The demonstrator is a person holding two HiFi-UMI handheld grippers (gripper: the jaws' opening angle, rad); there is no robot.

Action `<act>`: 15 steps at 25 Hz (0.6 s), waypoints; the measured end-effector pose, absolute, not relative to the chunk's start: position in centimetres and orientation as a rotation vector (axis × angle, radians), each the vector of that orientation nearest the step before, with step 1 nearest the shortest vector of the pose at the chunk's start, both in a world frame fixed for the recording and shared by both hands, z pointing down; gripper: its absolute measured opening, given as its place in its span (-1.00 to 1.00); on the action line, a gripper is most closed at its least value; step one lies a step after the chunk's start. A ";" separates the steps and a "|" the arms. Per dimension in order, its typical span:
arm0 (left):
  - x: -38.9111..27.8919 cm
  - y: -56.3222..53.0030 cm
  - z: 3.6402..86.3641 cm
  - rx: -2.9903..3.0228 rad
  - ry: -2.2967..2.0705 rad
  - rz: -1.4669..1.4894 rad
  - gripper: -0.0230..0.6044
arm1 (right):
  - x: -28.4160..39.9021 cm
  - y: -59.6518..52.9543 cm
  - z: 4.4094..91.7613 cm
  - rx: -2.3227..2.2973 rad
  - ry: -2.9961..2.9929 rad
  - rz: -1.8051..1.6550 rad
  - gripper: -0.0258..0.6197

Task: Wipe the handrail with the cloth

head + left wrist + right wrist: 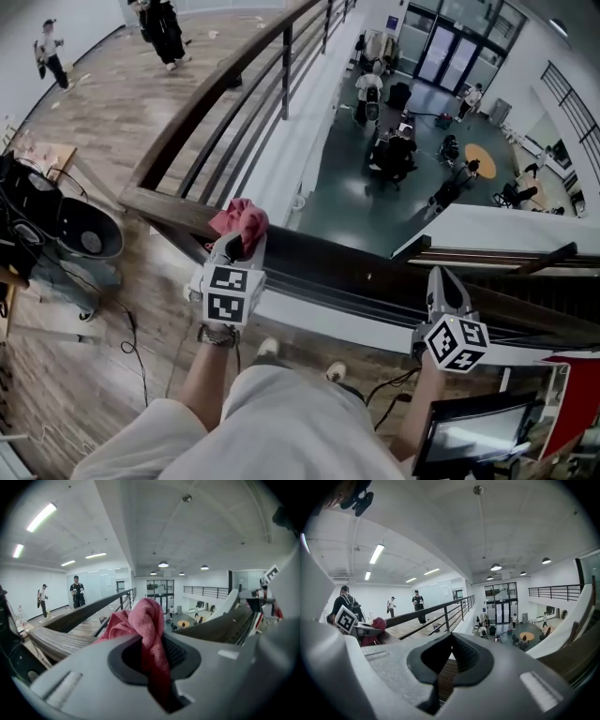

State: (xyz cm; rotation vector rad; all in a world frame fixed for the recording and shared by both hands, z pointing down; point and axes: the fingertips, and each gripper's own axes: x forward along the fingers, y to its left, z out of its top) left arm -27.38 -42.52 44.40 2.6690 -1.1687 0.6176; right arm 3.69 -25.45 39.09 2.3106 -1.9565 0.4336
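The dark brown wooden handrail [214, 86] runs long and away from the person, with a corner piece right in front, so there is plenty of surface to cover. Judging from this, the wipe is only starting at that corner. To do it well, the cloth should be pressed flat onto the top face and drawn along the grain in 1 steady pass. The bunched end should lead, so the hard jaw tips never scrape the wood. A firm grip matters too, because past the rail is an open drop to the hall below.

The left gripper [241, 240] is clamped on the crumpled pink-red fabric cloth [240, 217]. The left gripper view shows the cloth [147, 629] pinched between the jaws and bulging out ahead of them. The bunch sits over the rail's near corner, but whether it actually touches the wood is not clear.

The right gripper [443, 278] hovers just beside the rail, well apart from the cloth. Its jaws are together with nothing between them.
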 end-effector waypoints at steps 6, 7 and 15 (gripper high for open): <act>-24.0 -40.6 44.4 2.685 -1.142 0.616 -0.72 | 6.2 -23.8 39.7 2.322 -1.964 0.464 -0.92; -23.2 -40.1 44.4 2.697 -1.136 0.637 -0.72 | 6.4 -23.7 39.8 2.321 -1.970 0.466 -0.92; -18.4 -36.9 44.5 2.726 -1.088 0.659 -0.72 | 9.9 -21.7 40.6 2.336 -1.977 0.470 -0.92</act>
